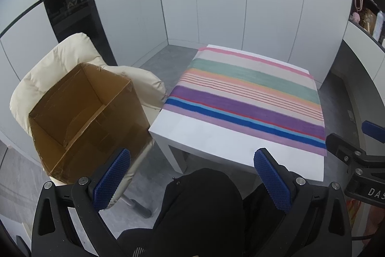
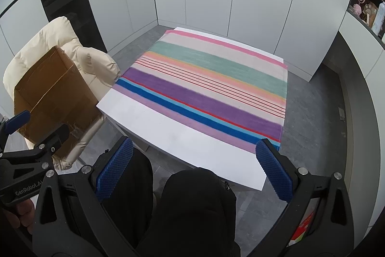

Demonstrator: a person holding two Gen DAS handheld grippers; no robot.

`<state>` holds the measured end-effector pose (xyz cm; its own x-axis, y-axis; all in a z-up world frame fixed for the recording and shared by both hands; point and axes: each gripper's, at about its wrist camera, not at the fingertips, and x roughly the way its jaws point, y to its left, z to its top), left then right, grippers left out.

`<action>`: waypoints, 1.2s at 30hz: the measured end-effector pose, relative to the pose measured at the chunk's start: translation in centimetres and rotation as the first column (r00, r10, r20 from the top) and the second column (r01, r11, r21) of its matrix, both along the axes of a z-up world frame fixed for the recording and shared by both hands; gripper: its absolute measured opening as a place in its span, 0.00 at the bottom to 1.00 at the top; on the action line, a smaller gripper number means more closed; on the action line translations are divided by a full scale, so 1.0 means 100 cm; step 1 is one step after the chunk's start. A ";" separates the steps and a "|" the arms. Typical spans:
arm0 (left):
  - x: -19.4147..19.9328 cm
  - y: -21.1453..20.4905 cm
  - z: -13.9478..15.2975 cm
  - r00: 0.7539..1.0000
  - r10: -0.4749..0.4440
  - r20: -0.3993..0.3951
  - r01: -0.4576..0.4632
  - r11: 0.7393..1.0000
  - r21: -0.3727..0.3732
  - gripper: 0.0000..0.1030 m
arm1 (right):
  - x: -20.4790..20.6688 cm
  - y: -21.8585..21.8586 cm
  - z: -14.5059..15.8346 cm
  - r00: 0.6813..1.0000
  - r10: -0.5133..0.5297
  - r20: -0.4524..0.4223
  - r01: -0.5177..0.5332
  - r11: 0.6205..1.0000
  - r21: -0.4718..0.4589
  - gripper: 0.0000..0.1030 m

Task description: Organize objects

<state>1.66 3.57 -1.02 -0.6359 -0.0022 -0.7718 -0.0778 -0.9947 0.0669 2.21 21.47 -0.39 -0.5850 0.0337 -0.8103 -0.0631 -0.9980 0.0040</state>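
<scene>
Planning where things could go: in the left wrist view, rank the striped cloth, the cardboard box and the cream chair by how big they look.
1. Striped cloth, largest.
2. Cardboard box and cream chair: too close to rank, since the box hides much of the chair and sits nearer the camera.

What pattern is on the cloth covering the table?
Multicoloured horizontal stripes on the flat striped cloth: pink, green, purple, blue; clearest in right wrist view.
</scene>
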 end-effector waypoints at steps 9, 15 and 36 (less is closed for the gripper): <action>0.003 0.003 0.004 1.000 -0.008 -0.020 0.008 1.000 -0.003 1.00 | 0.000 0.000 0.000 1.000 0.002 0.000 -0.002 1.000 0.005 1.00; 0.005 0.004 0.006 0.999 -0.013 -0.035 0.013 1.000 -0.011 1.00 | 0.001 0.000 0.000 1.000 0.004 -0.002 -0.004 1.000 0.007 1.00; 0.008 0.006 0.007 0.999 -0.018 -0.042 0.018 1.000 -0.009 1.00 | 0.001 -0.001 0.001 1.000 0.002 -0.002 -0.002 1.000 0.007 1.00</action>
<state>2.48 4.15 -0.29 -0.6679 0.0030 -0.7442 -0.0928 -0.9925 0.0793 2.34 21.39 -0.29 -0.5865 0.0380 -0.8090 -0.0608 -0.9981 -0.0028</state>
